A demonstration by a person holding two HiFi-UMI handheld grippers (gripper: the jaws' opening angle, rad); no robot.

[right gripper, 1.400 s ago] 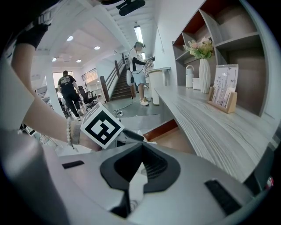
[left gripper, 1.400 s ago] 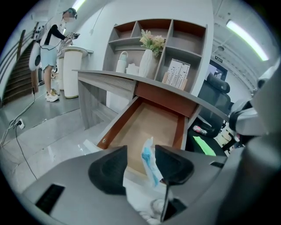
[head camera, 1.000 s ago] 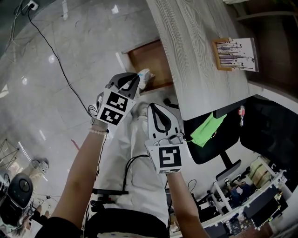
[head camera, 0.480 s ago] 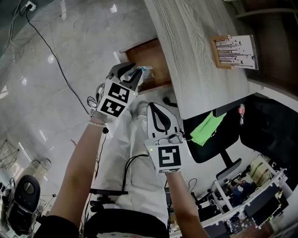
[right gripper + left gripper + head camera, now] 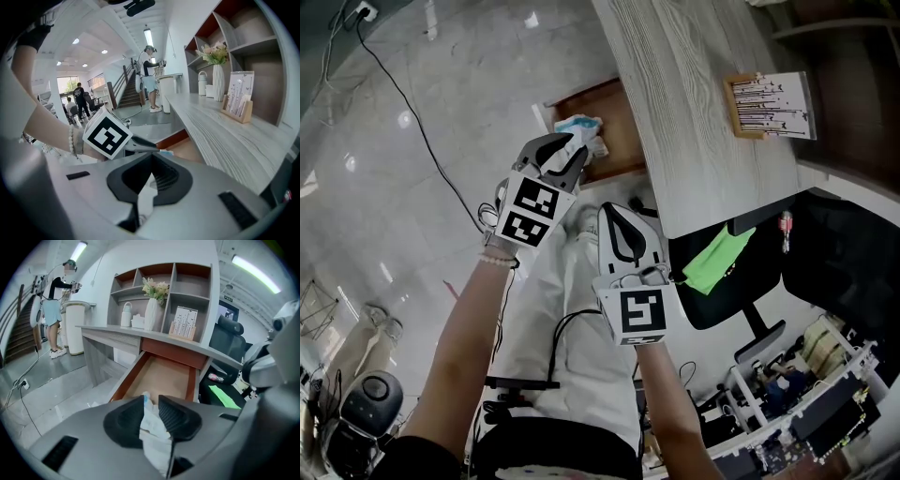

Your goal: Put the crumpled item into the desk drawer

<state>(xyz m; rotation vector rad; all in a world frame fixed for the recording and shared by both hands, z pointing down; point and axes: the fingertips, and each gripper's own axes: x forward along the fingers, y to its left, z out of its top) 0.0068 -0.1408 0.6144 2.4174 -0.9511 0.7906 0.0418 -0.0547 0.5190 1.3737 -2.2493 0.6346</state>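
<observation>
Partly hidden, crumpled item (image 5: 152,427) btwn left gripper's (image 5: 151,402) just-opened jaws, over drawer (image 5: 164,376).

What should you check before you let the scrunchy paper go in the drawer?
1. Drawer open: ok. The drawer is pulled out and its bottom is bare.
2. Paper above the drawer: ok, it seems. In the head view the crumpled item lies over the drawer's front part.
3. Left gripper letting go: ok. Its jaws have just been opening and stand apart.
4. Paper dropped: not ok. It sits between the jaws, not yet fallen.
5. Right gripper out of the way: ok. It is shut, holds nothing and hangs back beside the desk.
</observation>
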